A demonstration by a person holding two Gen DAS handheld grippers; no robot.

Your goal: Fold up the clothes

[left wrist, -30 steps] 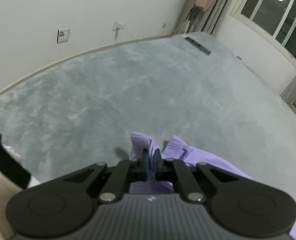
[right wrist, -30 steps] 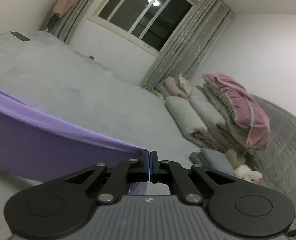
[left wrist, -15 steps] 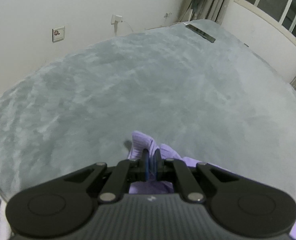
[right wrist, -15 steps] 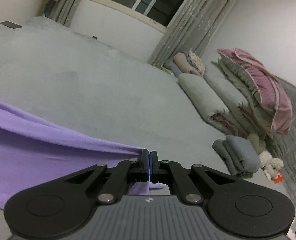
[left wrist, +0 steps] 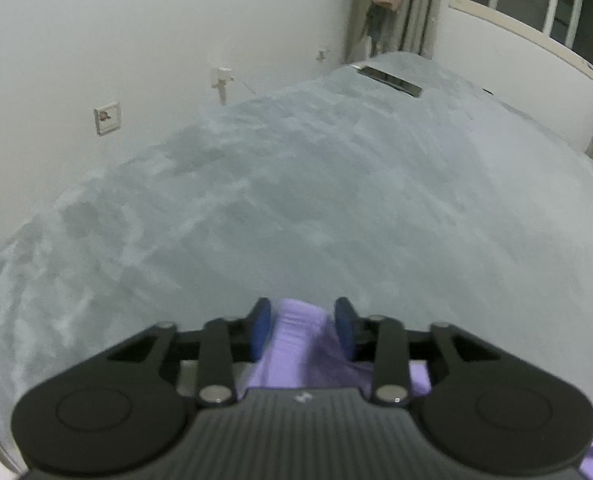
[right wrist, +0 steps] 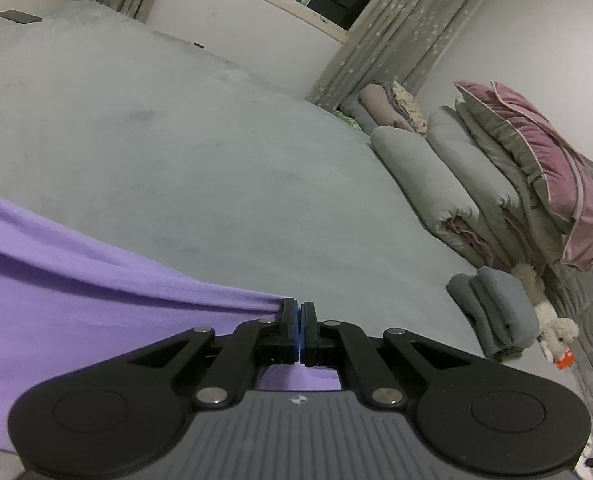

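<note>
A purple garment (right wrist: 56, 280) is spread low over the grey bed cover (right wrist: 176, 140). In the right wrist view my right gripper (right wrist: 299, 310) is shut on the garment's edge, and the cloth stretches away to the left from the blue pads. In the left wrist view a ribbed purple cuff (left wrist: 296, 328) lies between the fingers of my left gripper (left wrist: 302, 320). Its jaws are opening, and the blue pads (left wrist: 261, 320) stand apart on either side of the cuff without pressing it.
Folded quilts and a pink-edged pillow (right wrist: 536, 176) are stacked at the right, with a folded grey garment (right wrist: 492, 308) and a white plush toy (right wrist: 554, 328) beside them. A dark flat device (left wrist: 392, 78) lies at the bed's far end near the window. A wall with sockets (left wrist: 106, 118) runs along the left.
My left gripper's jaws went from shut on the purple cuff to apart around it. Both grippers moved forward and lower over the bed, and the purple cloth sank closer to the cover.
</note>
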